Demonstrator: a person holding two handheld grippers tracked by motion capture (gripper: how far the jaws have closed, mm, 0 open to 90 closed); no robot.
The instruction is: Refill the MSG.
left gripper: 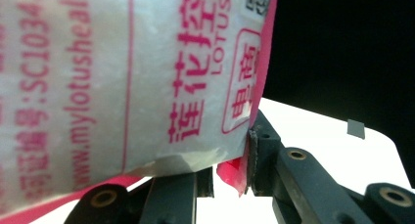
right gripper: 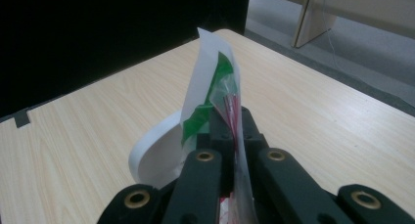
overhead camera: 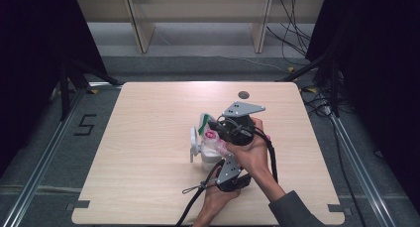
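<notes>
1. Step, as I read it: a bag is held over a white cup at frame centre of the high view, both grippers on it. Looks like pouring or tearing open; contents hidden.
2. Left gripper, lower centre of the high view: jaws partly closed on the bag's lower body. In its own view the bag takes the left and centre, its edge against the right pad.
3. Right gripper, just above it: jaws fully pinched on the bag's top edge, mid-frame in its own view.
4. Cup: rim curves lower left of the jaws in the right gripper view; handle sticks out to picture-left in the high view.
5. Next move, my guess: keep the left grip steady, pull or tilt with the right so the mouth opens over the cup. Risk: thin film slips or tears unevenly.
6. Materials: bag is thin translucent film, pink print and pink seam, green patch near the top, creased. Cup smooth, white, rigid. Table pale wood grain, matte, rounded corners.
</notes>
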